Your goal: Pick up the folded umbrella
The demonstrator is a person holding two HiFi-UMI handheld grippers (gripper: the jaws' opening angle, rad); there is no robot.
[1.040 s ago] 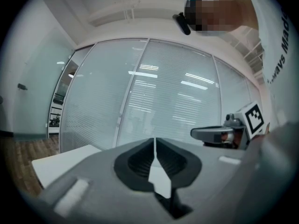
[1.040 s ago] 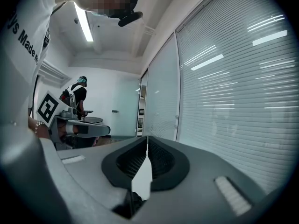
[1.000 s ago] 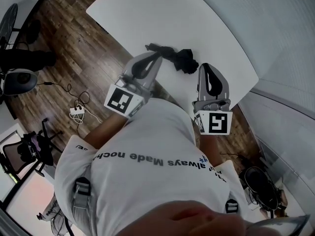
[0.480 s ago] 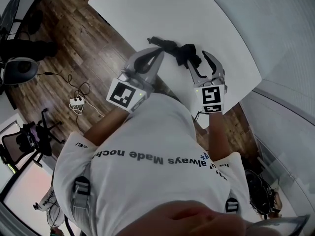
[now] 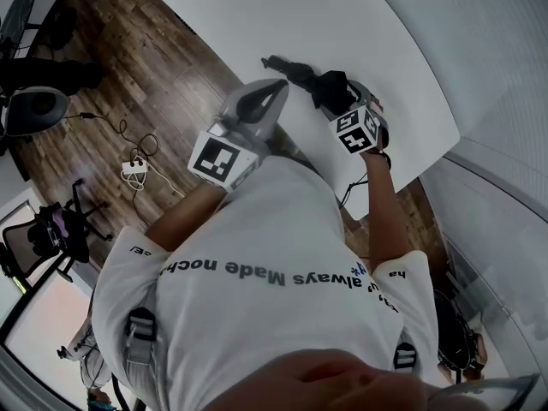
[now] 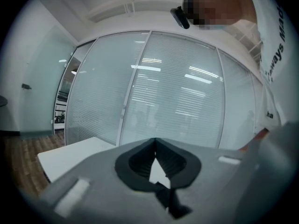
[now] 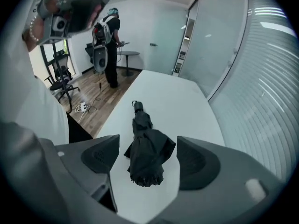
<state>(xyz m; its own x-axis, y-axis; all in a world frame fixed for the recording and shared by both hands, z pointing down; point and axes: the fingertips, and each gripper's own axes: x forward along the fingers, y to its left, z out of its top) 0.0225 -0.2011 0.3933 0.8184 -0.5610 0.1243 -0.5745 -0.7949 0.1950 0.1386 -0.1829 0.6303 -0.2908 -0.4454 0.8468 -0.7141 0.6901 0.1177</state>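
One item sought: black folded fabric umbrella (image 7: 146,158), lying flat on the white table (image 7: 187,104), its narrow looped end pointing away from the person.
Right gripper (image 7: 147,146): tilted down over the umbrella's bunched, wider end; jaws opening and wide apart, the umbrella between them, pads not touching it.
Left gripper (image 6: 155,141): held about level near the table's edge; jaw tips together, nothing between them.
Step in hand: approach, ahead of the grasp.
Next move, as judged: lower until the pads flank the bundle, then close firmly; loose cloth may slip.
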